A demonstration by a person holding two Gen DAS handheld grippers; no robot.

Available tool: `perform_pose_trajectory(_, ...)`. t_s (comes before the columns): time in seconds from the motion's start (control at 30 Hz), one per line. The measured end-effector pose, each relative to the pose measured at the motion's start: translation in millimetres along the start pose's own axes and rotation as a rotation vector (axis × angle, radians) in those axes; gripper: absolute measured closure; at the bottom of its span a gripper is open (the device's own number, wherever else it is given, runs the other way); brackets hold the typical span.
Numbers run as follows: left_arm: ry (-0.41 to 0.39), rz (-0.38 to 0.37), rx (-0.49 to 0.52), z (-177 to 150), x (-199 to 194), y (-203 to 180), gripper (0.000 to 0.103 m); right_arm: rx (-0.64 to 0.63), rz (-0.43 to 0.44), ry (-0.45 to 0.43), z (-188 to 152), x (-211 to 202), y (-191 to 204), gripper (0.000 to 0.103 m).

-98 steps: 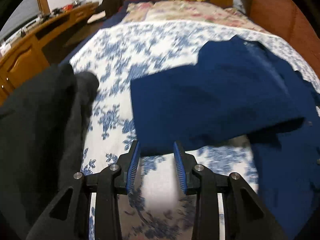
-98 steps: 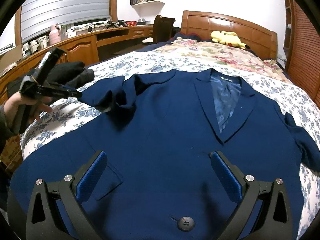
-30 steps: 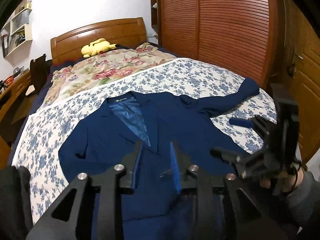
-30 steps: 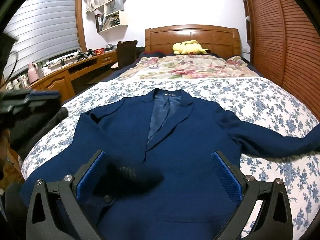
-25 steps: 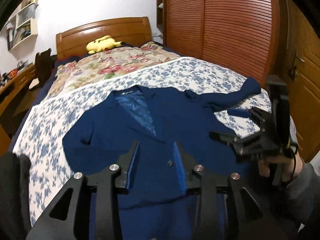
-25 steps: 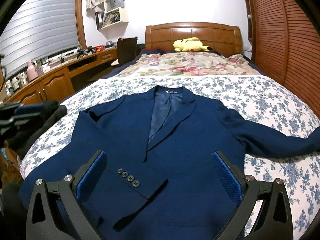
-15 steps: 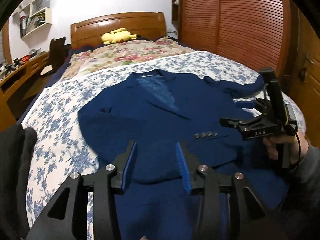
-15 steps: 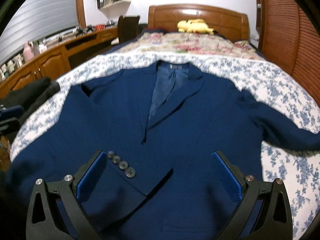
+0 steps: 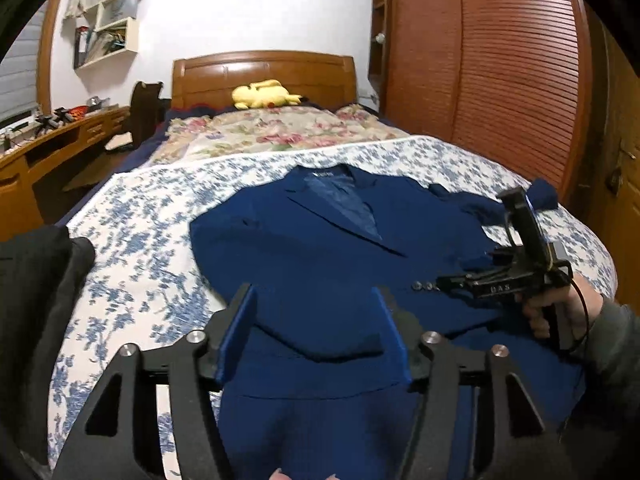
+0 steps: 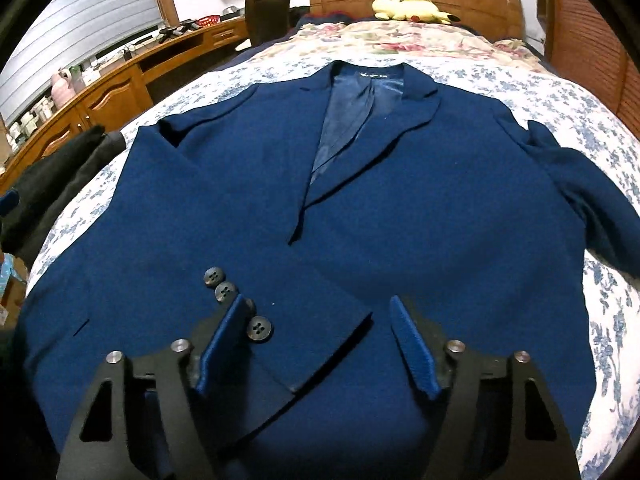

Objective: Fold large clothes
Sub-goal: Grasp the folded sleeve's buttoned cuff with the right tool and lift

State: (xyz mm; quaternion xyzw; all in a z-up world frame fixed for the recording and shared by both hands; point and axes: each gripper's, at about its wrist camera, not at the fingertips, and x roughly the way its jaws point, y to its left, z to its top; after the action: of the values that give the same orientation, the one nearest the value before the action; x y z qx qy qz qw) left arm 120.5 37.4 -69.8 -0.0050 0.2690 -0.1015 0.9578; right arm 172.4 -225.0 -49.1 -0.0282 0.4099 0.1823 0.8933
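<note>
Your right gripper [image 10: 316, 344] jaws are closing around the navy blazer's [image 10: 400, 200] buttoned cuff [image 10: 288, 332], not yet pinching. Your left gripper [image 9: 316, 336] jaws are opening, empty, over its hem. The collar label is unreadable.

Both claws are angled downward: the left claw [image 9: 316, 336] is opening, the right claw [image 10: 320, 344] is closing, nothing gripped.

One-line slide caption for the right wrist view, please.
Right tongs closing over the buttoned sleeve cuff folded across a navy blazer laid flat on the floral bedspread.
</note>
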Motion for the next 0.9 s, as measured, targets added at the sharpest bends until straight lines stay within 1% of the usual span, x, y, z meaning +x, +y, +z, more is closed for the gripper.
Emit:
perform_pose_trajectory(0.07,-0.013,0.006,-0.023,0,-1,7,0.034,0.002,0.013,0.002,0,2,-2,0.039)
perform_pose_trajectory(0.1,-0.011,0.007,-0.032,0,-1,10,0.034,0.001,0.019,0.002,-2,2,-1,0.043)
perform_pose_trajectory(0.13,-0.001,0.018,-0.038,0,1,13,0.034,-0.001,0.023,0.003,-2,3,-2,0.044)
perform_pose_trajectory(0.23,0.0,0.035,-0.05,-2,2,19,0.034,-0.006,0.036,0.002,-6,0,-1,0.052)
perform_pose_trajectory(0.3,-0.012,0.055,-0.05,-2,0,21,0.033,-0.01,0.038,0.0,-9,-2,1,0.061)
perform_pose_trajectory(0.33,-0.016,0.063,-0.05,-2,0,22,0.033,-0.012,0.032,0.0,-9,-3,1,0.067)
perform_pose_trajectory(0.37,-0.02,0.071,-0.053,-2,-1,23,0.033,-0.011,0.019,0.001,-10,-4,1,0.076)
perform_pose_trajectory(0.4,-0.025,0.072,-0.06,-2,-2,25,0.033,-0.009,0.016,0.003,-10,-4,1,0.08)
perform_pose_trajectory(0.5,-0.03,0.083,-0.074,-2,-1,29,0.033,-0.021,0.022,-0.003,-12,-8,4,0.09)
perform_pose_trajectory(0.6,-0.032,0.1,-0.075,0,-1,31,0.033,-0.044,0.025,-0.038,-13,-20,11,0.093)
perform_pose_trajectory(0.7,-0.035,0.113,-0.068,1,0,31,0.033,-0.063,0.03,-0.096,-15,-43,19,0.094)
perform_pose_trajectory(0.83,-0.041,0.109,-0.063,3,0,28,0.033,-0.065,0.041,-0.204,-22,-84,24,0.094)
perform_pose_trajectory(0.9,-0.046,0.1,-0.063,5,0,26,0.033,-0.078,0.019,-0.252,-23,-107,26,0.094)
